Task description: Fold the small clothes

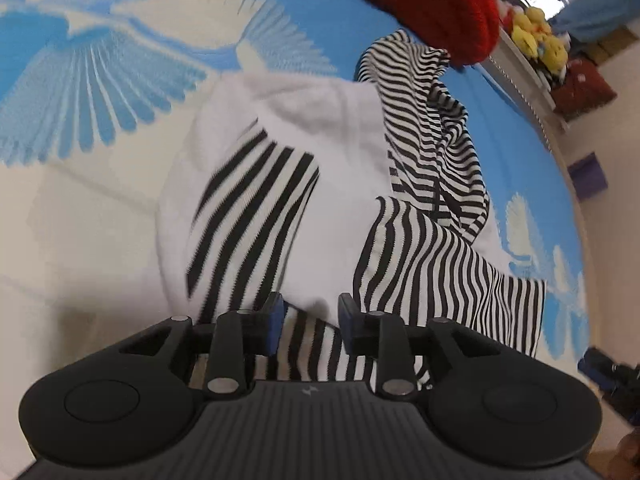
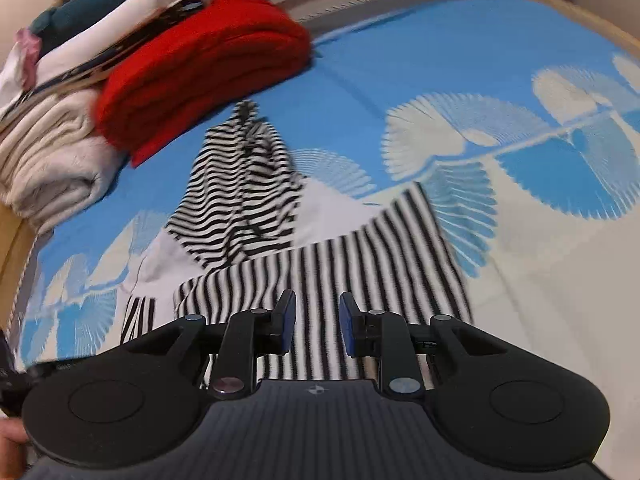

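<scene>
Left wrist view, left to right. The blue bed cover with a white fan-and-bird print (image 1: 100, 92) carries the work. At centre lies the small white knit garment with black-and-white striped sleeves and hood (image 1: 280, 128), spread loosely on the cover, one wide-striped sleeve crossing its white body. To its right the fine-striped hood is bunched in a heap, and a striped panel trails toward the lower right. At the upper right a folded red knitted sweater (image 1: 440, 4) sits just beyond the hood.

The left gripper (image 1: 310, 322) has its jaws partly open with a clear gap between the blue pads; striped cloth lies below the gap, but nothing is clamped.

Right wrist view, left to right. A stack of folded clothes in cream, white and dark green (image 2: 60, 120) stands at the far left, the red sweater against it. The garment lies at centre, hood uppermost in frame. The right gripper (image 2: 318, 326) likewise stands partly open over the striped sleeve, holding nothing (whether the pads touch the cloth cannot be told).

Assessment: the garment appears light, soft and limp, with no stiffness; it will sag and drag when lifted and may slip from a shallow pinch. Best hold is judged to be at a hem or cuff edge, pinching a single layer.
</scene>
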### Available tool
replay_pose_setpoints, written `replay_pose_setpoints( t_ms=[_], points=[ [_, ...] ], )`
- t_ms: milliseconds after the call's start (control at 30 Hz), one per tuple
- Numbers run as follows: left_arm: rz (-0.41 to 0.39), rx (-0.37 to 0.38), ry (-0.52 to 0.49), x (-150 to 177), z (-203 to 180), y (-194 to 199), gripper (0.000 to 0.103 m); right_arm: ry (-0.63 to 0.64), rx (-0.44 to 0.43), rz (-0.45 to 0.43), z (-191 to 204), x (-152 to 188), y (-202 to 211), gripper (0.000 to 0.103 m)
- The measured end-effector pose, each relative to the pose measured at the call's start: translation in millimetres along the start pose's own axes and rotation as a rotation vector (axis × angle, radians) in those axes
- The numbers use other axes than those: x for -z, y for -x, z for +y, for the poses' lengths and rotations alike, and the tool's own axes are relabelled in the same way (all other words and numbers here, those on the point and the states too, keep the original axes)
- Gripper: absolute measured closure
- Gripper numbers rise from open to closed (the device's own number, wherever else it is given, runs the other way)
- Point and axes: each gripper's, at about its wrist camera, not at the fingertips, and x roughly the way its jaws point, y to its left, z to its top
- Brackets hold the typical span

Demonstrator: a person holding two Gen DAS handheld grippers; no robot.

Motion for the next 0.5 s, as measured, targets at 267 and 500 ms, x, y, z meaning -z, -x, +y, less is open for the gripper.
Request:
replay_pose_setpoints(
  t_ms=[267, 500],
  points=[
    [-0.062, 0.036, 0.065, -5.0, 11.1, -12.0, 0.091, -0.057, 0.016, -0.004, -26.0, -5.9, 6.7, 0.077],
    [-0.153, -0.003, -0.068, -1.0, -18.0, 52.5, 0.099, -0.177, 0.024, 0.049, -40.8, -4.0, -8.2, 0.077]
  ],
)
